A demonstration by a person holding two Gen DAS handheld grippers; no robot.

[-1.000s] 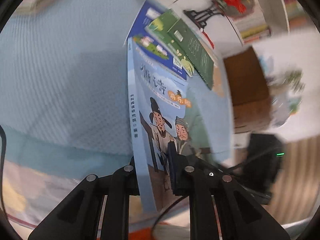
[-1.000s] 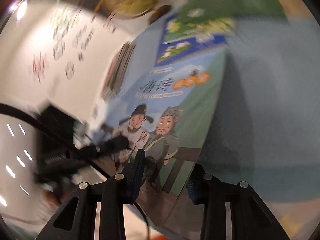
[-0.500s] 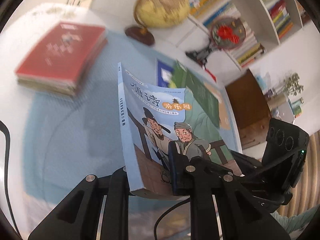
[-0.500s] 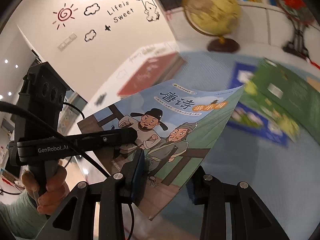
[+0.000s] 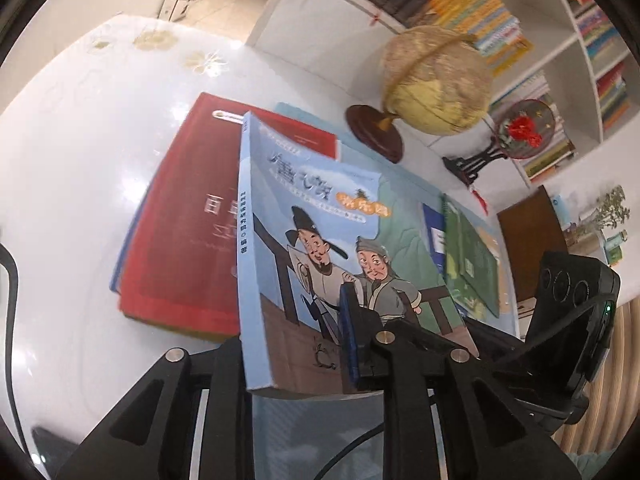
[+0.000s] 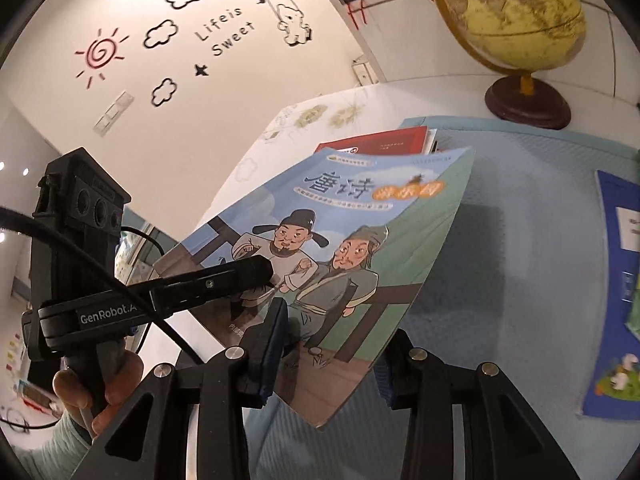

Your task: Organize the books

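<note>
Both hand-held grippers, left and right, pinched the blue picture book above the red book on the counter; the left's jaws were opening.

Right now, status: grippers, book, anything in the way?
Both grippers on the blue picture book; left gripper opening, right gripper clamped. Book up over red book stack. Globe stands clear behind.

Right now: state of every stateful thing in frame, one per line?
Cartoon-cover book: lifted, tilted, above the red book.
Left gripper: jaws opening, book between them.
Right gripper: book between its jaws.
Red book: flat, closed.
Green book: flat on blue book.
Globe: upright.
</note>
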